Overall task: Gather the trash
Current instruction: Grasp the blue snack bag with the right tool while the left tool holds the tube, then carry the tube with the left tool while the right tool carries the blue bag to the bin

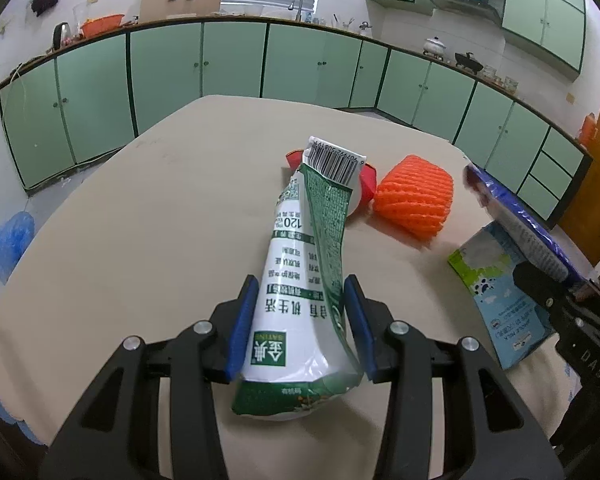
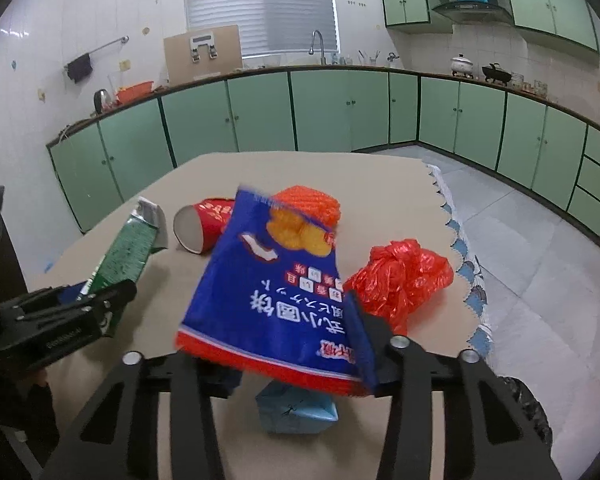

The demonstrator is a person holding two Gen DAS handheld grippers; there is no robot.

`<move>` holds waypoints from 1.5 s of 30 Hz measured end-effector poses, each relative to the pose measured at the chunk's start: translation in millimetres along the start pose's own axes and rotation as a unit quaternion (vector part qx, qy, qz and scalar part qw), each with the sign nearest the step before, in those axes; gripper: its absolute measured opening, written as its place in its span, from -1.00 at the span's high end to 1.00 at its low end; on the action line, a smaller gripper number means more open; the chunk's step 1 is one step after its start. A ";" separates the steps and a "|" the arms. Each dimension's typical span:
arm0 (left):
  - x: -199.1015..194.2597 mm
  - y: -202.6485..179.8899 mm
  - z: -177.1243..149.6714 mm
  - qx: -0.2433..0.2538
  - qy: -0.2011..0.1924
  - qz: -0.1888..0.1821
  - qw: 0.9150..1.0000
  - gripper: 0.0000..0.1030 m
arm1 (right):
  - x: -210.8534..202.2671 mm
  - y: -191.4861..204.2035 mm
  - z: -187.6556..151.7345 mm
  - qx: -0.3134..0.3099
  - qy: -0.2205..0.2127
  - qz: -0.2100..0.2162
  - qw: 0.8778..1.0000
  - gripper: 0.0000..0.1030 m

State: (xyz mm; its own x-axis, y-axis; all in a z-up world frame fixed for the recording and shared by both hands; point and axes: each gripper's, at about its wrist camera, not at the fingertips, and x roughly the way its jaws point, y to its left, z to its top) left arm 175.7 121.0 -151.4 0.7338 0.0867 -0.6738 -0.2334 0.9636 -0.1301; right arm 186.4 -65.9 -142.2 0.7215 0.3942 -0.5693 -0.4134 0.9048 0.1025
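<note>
The left gripper [image 1: 300,328] clamps a green-and-white pouch [image 1: 304,280] above the table [image 1: 160,220]. The right gripper [image 2: 300,344] seems closed on a blue snack bag [image 2: 268,288], its left pad hidden, over a milk carton [image 2: 296,412].

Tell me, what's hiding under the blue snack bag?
A light blue milk carton lies on the table under the blue snack bag. The bag covers the carton's far end, so that part can't be seen.

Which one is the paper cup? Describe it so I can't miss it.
On the beige table, past the blue snack bag, the cup lies on its side beside the orange foam net. It alone is red outside with a white, open mouth.
</note>
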 end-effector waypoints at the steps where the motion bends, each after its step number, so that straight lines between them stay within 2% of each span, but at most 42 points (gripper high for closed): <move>1: -0.9 0.2 0.4 0.001 -0.001 -0.001 1.000 0.18 | -2.6 -0.6 1.4 -0.001 -0.002 0.003 1.000 0.34; 3: -2.3 -1.5 0.6 0.004 -0.004 -0.003 1.000 0.18 | -6.4 -1.3 3.0 -0.006 -0.006 0.003 1.000 0.58; 8: -8.7 -8.3 0.3 0.015 -0.008 -0.011 1.000 0.18 | -16.5 -2.0 6.7 -0.008 -0.020 0.008 1.000 0.91; 19: -36.0 -41.6 2.3 0.039 -0.027 -0.047 0.998 0.18 | -58.3 -9.2 15.2 -0.008 -0.069 0.027 0.997 0.92; 24: -46.9 -62.7 2.1 0.048 -0.035 -0.065 0.996 0.18 | -80.0 -19.2 13.1 0.002 -0.085 0.022 0.996 0.92; 32: -61.3 -113.5 -6.2 0.077 -0.043 -0.112 0.990 0.18 | -119.8 -49.8 -0.9 0.026 -0.099 -0.015 0.995 0.92; 45: -69.4 -210.7 -41.1 0.141 -0.036 -0.205 0.968 0.18 | -166.2 -114.7 -40.0 0.076 -0.095 -0.100 0.987 0.92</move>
State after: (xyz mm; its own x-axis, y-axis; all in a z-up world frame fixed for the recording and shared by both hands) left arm 147.8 -98.4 -107.1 0.7729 -0.3094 -0.5540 0.2621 0.9508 -0.1654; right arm 91.7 -241.5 -91.9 0.8779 0.2147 -0.4279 -0.1742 0.9758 0.1321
